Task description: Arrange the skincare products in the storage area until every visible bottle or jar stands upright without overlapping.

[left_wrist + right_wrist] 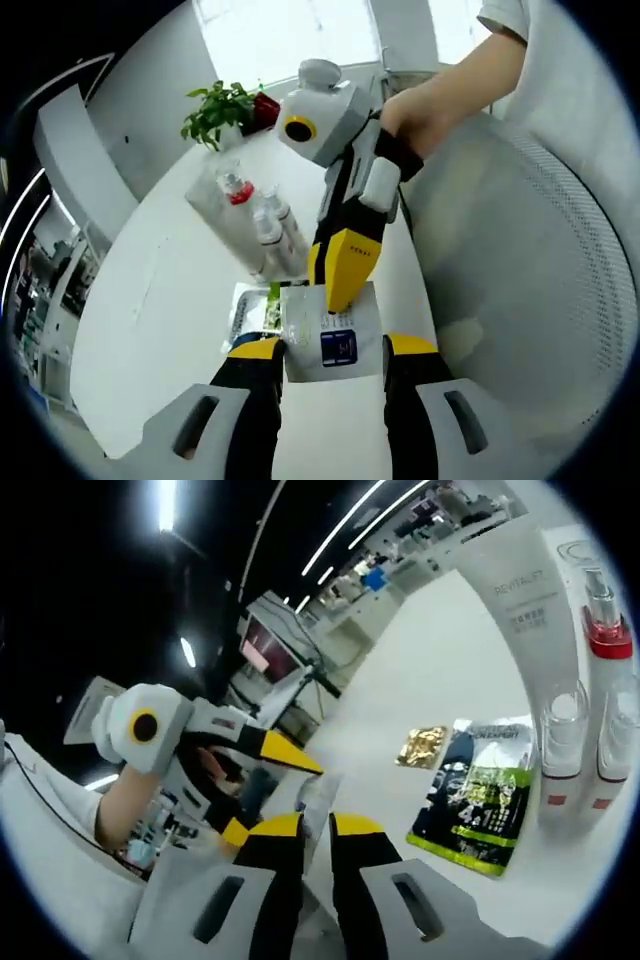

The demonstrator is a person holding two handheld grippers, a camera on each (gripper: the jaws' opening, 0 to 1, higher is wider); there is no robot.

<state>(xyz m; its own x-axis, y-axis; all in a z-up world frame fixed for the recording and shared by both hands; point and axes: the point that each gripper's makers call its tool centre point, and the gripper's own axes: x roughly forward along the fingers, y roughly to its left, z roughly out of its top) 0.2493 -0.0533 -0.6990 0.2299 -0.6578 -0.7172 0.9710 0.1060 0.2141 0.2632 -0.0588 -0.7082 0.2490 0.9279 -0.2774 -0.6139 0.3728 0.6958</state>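
the left tongs point(333, 352) are gripping a flat white sachet point(331, 333) above the white surface point(160, 330), near its curved edge, with open room to the left. the right tongs point(315, 832) are pinching the same sachet, nearly closed; its print is hard to read. clear bottles point(270, 228) are standing in the tray beyond, beside a green packet point(478, 798).

The person is wearing a white short sleeve point(505, 15), and both grippers are showing black jaws with yellow tips, grey-white housings and slotted black insets.
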